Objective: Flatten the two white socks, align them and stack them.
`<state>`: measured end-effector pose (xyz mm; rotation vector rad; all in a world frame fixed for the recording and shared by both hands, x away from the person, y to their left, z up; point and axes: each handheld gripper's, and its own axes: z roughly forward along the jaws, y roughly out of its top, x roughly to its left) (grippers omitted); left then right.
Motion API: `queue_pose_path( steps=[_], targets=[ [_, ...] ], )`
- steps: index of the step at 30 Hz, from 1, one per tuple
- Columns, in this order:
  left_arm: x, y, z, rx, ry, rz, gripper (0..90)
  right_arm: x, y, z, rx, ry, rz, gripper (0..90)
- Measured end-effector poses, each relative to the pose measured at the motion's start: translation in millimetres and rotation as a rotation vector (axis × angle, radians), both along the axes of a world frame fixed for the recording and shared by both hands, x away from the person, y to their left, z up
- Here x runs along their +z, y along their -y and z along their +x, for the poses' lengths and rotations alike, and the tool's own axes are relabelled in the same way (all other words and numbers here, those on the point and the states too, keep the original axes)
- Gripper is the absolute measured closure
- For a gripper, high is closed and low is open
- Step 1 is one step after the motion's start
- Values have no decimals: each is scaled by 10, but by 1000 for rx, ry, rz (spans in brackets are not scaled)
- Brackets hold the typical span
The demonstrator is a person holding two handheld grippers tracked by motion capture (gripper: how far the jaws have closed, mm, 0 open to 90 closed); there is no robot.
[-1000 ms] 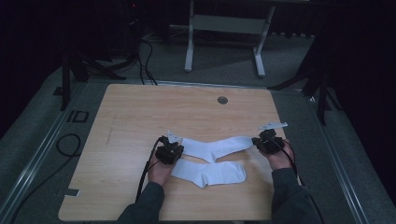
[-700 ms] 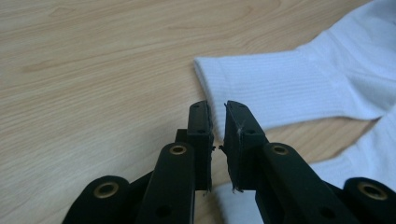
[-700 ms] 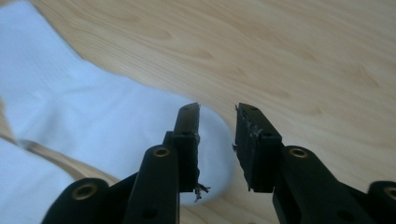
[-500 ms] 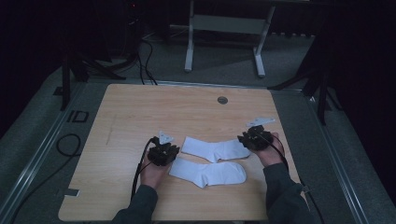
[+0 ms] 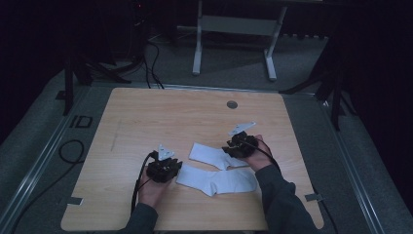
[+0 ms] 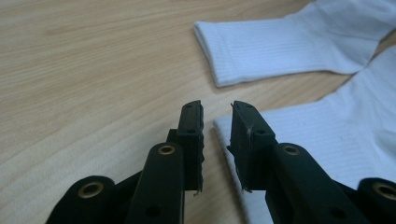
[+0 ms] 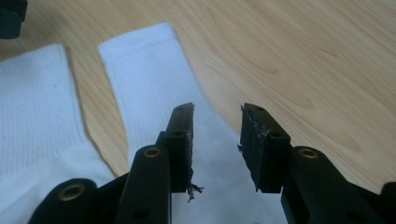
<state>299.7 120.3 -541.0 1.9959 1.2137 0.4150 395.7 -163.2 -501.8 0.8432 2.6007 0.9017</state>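
The left tongs (image 6: 217, 135) are held low over the bench (image 6: 93, 70), jaws slightly parted with nothing between them. Just beyond their tips, a little to one side, lies the cuff edge of the nearer sock (image 6: 327, 140), flat on the wood. In the high view the left tongs (image 5: 164, 168) sit at the left end of this nearer sock (image 5: 219, 180).

The right tongs (image 7: 217, 140) are also parted and empty, poised over the body of the farther sock (image 7: 154, 93), whose ribbed cuff points away from them. In the high view the right tongs (image 5: 239, 145) rest at the right end of the farther sock (image 5: 210, 154).

The two white socks lie side by side near the front middle of the bench (image 5: 146, 117), their heel regions meeting or overlapping. A small round grommet (image 5: 232, 104) is set in the wood farther back.

The step in hand is judged to be taking hold of a sock for pairing or folding. For a clean grasp, each lower jaw would best be slid flat under a fabric edge, so that only one sock is pinched and the neighbouring one is not dragged. The cuff should be gripped squarely to avoid bunching.
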Motion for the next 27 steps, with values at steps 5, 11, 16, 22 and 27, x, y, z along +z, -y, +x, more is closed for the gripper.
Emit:
queue_pose_path(
  steps=[5, 11, 16, 22, 27],
  targets=[
    [3, 5, -85, -24, -4, 3, 711, -72, -185, 0, 46, -14, -10, 638],
    [-27, 47, -158, -42, -6, 20, 700, -200, -347, 23, 72, -32, -26, 609],
    [-64, 83, -155, -56, -18, 33, 700, -288, -467, 24, 87, -43, -30, 571],
    [-89, 87, -152, -56, -24, 40, 699, -433, -504, 83, 65, -87, -33, 559],
    [-106, 101, -153, -58, -28, 43, 699, -432, -459, 93, 23, -65, -37, 819]
  ],
)
